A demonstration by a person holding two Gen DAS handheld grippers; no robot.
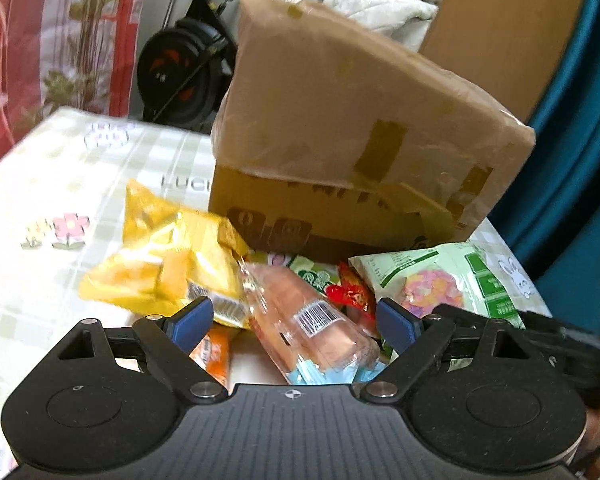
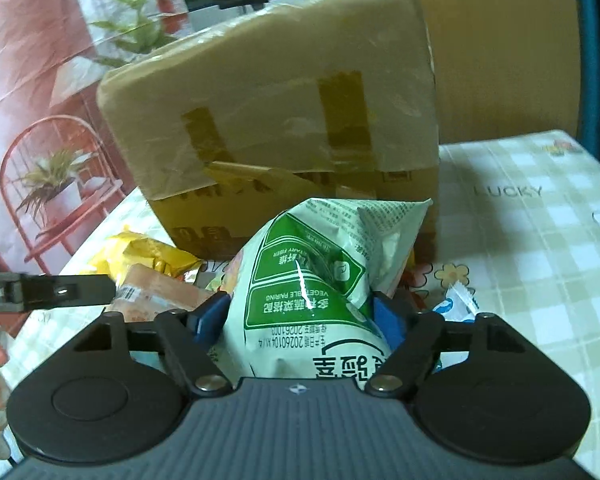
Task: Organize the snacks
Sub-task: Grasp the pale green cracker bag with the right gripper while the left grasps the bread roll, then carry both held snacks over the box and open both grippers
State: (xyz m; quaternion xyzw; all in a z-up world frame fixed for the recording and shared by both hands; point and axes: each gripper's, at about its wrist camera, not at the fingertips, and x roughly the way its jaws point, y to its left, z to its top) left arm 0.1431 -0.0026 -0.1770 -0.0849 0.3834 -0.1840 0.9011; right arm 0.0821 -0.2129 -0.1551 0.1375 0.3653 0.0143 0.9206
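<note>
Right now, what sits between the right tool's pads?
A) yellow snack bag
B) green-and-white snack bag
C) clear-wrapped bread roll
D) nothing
B: in the right wrist view the green-and-white snack bag fills the gap of the right tool, both blue pads against its sides.

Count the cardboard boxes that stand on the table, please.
1. The cardboard box stands on the checked tablecloth behind the pile of snacks, its taped flap raised. The brown board behind it may belong to another box; I cannot tell.
</note>
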